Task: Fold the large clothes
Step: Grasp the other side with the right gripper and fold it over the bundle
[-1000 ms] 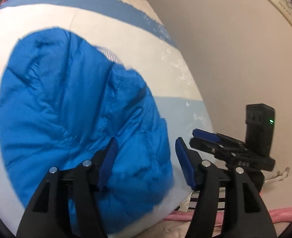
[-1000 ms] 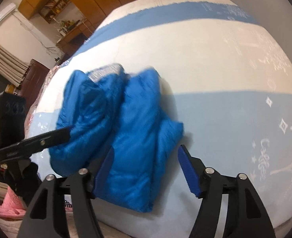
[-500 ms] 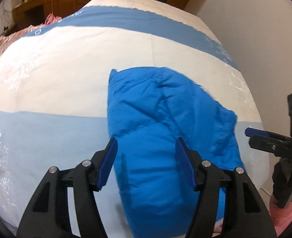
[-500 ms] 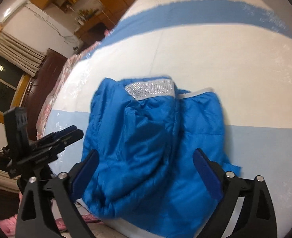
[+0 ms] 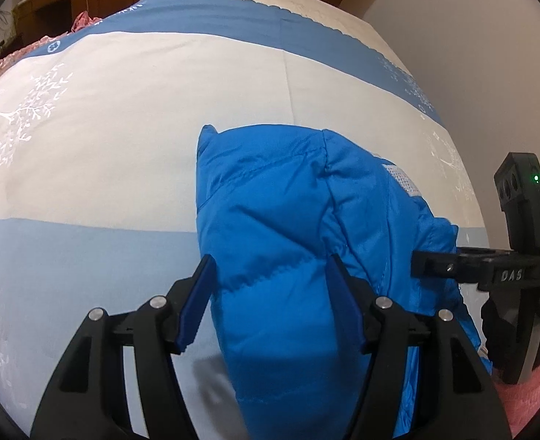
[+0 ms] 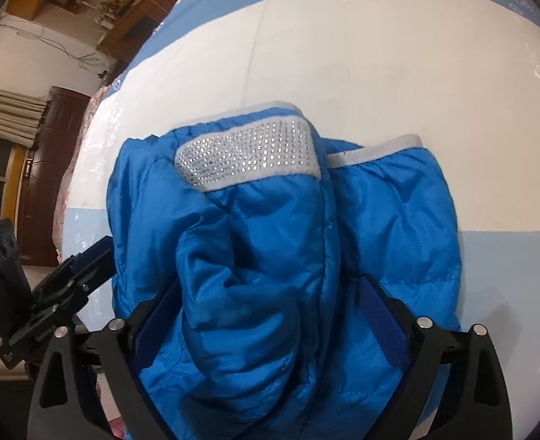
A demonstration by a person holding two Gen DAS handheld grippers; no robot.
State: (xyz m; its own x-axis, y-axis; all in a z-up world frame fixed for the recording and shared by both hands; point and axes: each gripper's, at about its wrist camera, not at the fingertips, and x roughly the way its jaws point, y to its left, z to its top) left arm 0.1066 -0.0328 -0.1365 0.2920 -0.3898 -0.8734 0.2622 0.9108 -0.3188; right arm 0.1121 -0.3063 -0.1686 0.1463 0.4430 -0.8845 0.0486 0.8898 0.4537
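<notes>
Folded blue jacket (image 6: 270, 256) on bed (image 5: 123, 128); right gripper (image 6: 270, 315) straddles it, jaws closing; left gripper (image 5: 270, 300) beside, half-open.

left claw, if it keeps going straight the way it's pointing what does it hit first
Most likely the blue puffer jacket: its near folded edge lies right between and ahead of the left claw's opening jaws. The bedspread lies beneath, though depth is hard to judge.

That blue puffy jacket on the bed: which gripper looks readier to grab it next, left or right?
Probably the right. The right gripper straddles a thick fold of the blue jacket, its jaws closing around it. The left gripper hangs over the jacket's edge, jaws opening, gripping nothing.
</notes>
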